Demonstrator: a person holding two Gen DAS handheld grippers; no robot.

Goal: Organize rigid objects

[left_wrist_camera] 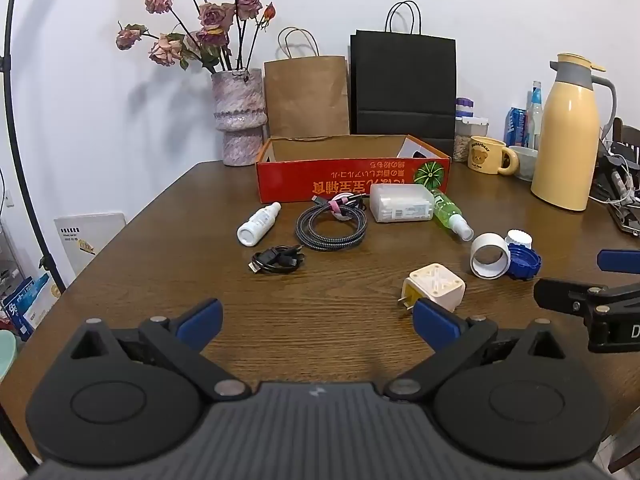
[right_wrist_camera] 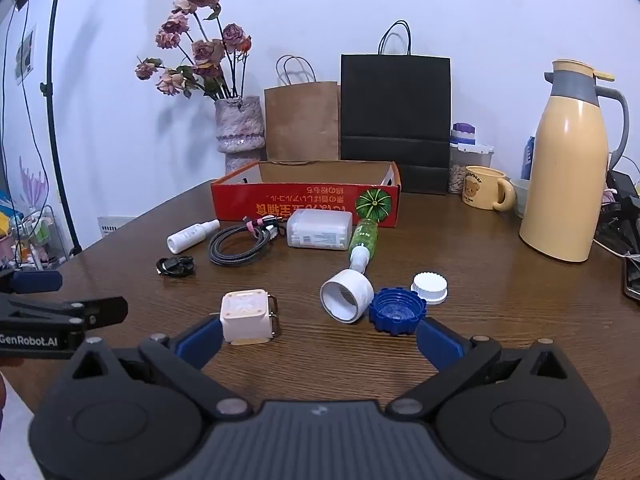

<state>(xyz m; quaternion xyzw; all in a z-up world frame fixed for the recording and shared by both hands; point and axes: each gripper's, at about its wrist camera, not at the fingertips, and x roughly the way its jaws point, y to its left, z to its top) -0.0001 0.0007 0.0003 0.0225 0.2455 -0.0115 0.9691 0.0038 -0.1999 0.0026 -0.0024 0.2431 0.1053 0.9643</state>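
Note:
A red cardboard box (left_wrist_camera: 340,182) (right_wrist_camera: 304,204) stands open at the table's far side. In front of it lie a white bottle (left_wrist_camera: 258,224) (right_wrist_camera: 192,236), a braided cable coil (left_wrist_camera: 330,226) (right_wrist_camera: 240,244), a small black cable (left_wrist_camera: 276,260) (right_wrist_camera: 176,267), a clear plastic case (left_wrist_camera: 400,202) (right_wrist_camera: 320,230) and a green spray bottle (left_wrist_camera: 450,214) (right_wrist_camera: 362,240). Nearer lie a cream plug cube (left_wrist_camera: 434,286) (right_wrist_camera: 246,316), a white ring (left_wrist_camera: 490,256) (right_wrist_camera: 346,296), a blue cap (left_wrist_camera: 526,262) (right_wrist_camera: 396,312) and a white cap (left_wrist_camera: 518,238) (right_wrist_camera: 430,288). My left gripper (left_wrist_camera: 318,326) and right gripper (right_wrist_camera: 318,340) are open, holding nothing.
Along the back wall stand a vase of dried roses (left_wrist_camera: 238,116), a brown paper bag (left_wrist_camera: 306,96) and a black bag (left_wrist_camera: 402,88). A yellow jug (right_wrist_camera: 568,176), a bear mug (right_wrist_camera: 484,188) and jars crowd the right. Cables and a phone lie at the right edge.

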